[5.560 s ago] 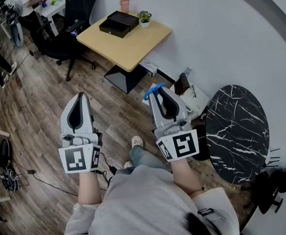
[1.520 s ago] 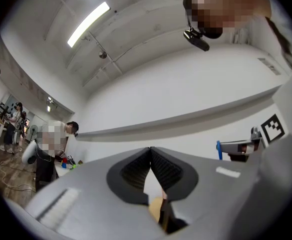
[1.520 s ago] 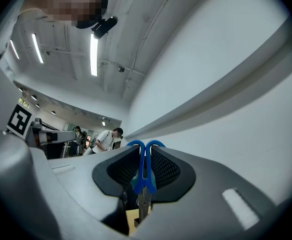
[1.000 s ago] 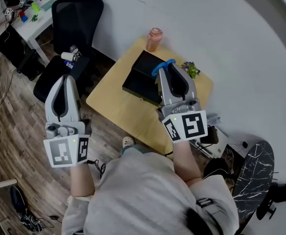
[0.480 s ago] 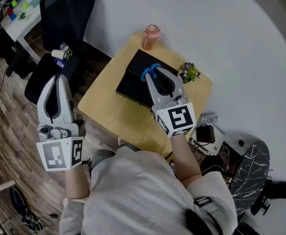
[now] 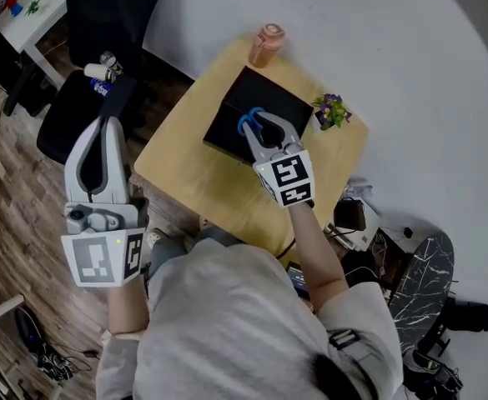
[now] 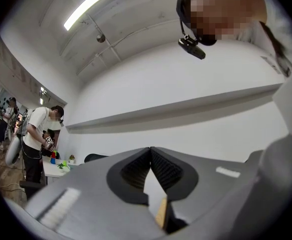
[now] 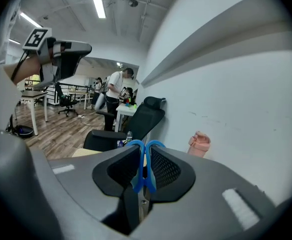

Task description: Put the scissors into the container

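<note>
My right gripper [image 6: 259, 129] is shut on the blue-handled scissors [image 6: 250, 123], whose handle loops stick out past the jaw tips. It hangs over the black open box [image 6: 239, 98] on the wooden table [image 6: 185, 173]. In the right gripper view the scissors [image 8: 144, 171] are pinched between the dark pads, blades pointing back toward the camera. My left gripper [image 6: 103, 125] is held off the table's left side, over the floor, its jaws shut with nothing between them. Those closed pads [image 7: 158, 166] meet at the tip in the left gripper view.
A pink bottle [image 6: 267, 44] stands at the table's far edge and a small potted plant [image 6: 330, 109] beside the box. A black office chair [image 6: 102, 65] sits left of the table. A white desk with toys [image 6: 22, 7] is at far left, a marble-topped round table [image 6: 423, 286] at lower right.
Since 5.6 s ago I have walked up to the wooden table. In the last second the right gripper with the scissors moved forward over the black box. The left gripper stayed shut at the side.
</note>
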